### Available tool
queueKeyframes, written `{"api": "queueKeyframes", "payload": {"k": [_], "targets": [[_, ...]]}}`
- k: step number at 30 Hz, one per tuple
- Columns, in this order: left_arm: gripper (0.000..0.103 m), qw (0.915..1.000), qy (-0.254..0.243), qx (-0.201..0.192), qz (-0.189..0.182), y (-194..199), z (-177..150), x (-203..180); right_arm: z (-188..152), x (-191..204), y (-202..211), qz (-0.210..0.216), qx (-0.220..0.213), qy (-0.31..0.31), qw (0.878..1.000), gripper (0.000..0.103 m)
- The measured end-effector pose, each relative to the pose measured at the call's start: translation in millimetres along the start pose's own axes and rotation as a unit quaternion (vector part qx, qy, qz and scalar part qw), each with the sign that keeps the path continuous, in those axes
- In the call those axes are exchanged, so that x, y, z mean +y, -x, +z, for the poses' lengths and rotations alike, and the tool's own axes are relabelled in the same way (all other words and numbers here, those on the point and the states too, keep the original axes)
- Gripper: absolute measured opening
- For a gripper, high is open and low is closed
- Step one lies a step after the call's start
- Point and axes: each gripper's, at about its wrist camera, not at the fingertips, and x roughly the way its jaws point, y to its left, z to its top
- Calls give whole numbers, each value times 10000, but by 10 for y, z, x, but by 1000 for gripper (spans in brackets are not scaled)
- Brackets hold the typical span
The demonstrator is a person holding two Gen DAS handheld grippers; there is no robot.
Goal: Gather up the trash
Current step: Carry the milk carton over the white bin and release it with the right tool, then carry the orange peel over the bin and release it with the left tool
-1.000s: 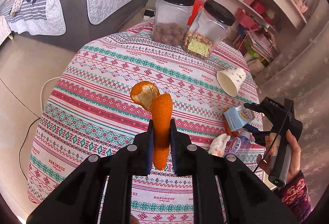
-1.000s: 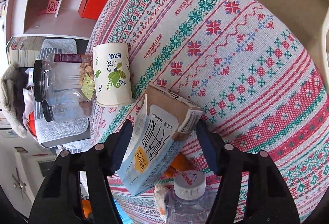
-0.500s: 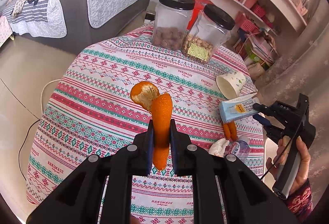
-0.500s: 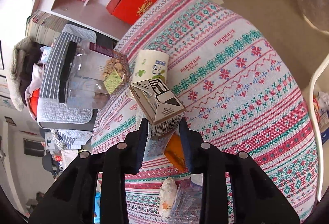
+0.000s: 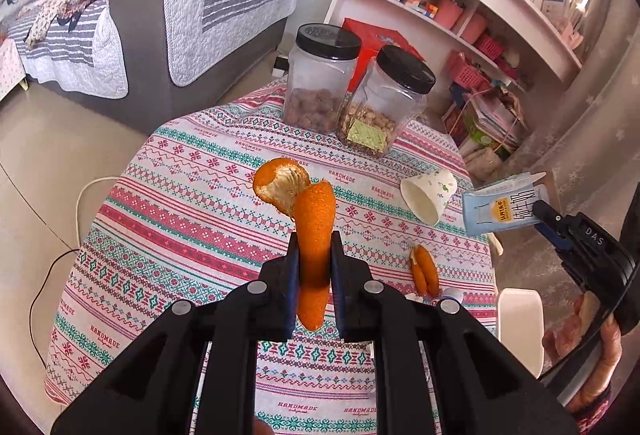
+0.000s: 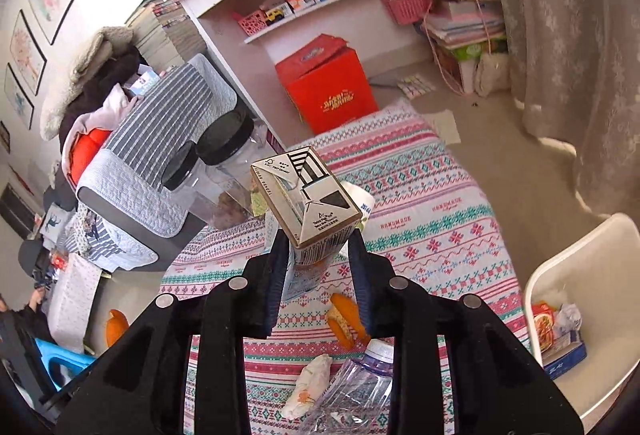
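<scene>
Between the left claw (image 5: 314, 271) pads hangs an orange peel (image 5: 314, 231); the right claw (image 6: 318, 267) grips a milk carton (image 6: 308, 207). Below it wait peel (image 6: 344, 319), tissue (image 6: 308, 387), bottle (image 6: 360, 383); the bin (image 6: 576, 263) beside holds some.

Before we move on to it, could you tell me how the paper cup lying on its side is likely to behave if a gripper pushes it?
The paper cup lies tipped over on the tablecloth, so a push would probably roll it in a curve. It looks empty and thin-walled, so likely light and easily crushed. It sits near the table edge and might roll off.
</scene>
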Motion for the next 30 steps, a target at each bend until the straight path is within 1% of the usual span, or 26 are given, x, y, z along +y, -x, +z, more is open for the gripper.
{"api": "queueKeyframes", "payload": {"k": [4,8,10,14,17,20,23,24,25,26,27,29,30], "targets": [[14,10000,-23,-38,-26,11,-4,-27,6,-23,312,-183,-374,209,9989,29],[14,10000,-61,-54,-17,9,-19,-46,-1,-148,640,-407,-688,268,9964,29],[14,9999,-86,-71,-10,17,-34,-54,-10,-231,804,-620,-836,313,9941,29],[14,9998,-165,-92,3,29,-64,-79,-38,-480,1125,-1204,-1077,380,9861,29],[14,9997,-218,-82,-13,19,-90,-114,-92,-717,1331,-1594,-1143,342,9800,29],[14,9994,-325,-73,-10,0,-118,-198,-175,-962,1501,-2064,-1145,317,9712,29],[14,9989,-478,-27,-9,-45,-177,-316,-252,-1195,1577,-2508,-968,303,9627,29],[14,9986,-522,17,-29,-71,-201,-361,-274,-1287,1589,-2625,-913,221,9604,31],[14,9984,-551,75,-74,-96,-222,-391,-294,-1358,1592,-2716,-846,180,9585,37],[14,9981,-583,132,-122,-120,-247,-432,-312,-1412,1590,-2791,-800,170,9568,60],[14,9978,-632,159,-137,-137,-269,-488,-325,-1455,1617,-2863,-858,126,9542,79],[14,9966,-797,142,-165,-143,-298,-639,-331,-1538,1728,-2957,-1095,21,9490,85],[14,9958,-871,151,-240,-141,-300,-729,-326,-1514,1734,-2977,-1157,4,9476,88]]}}
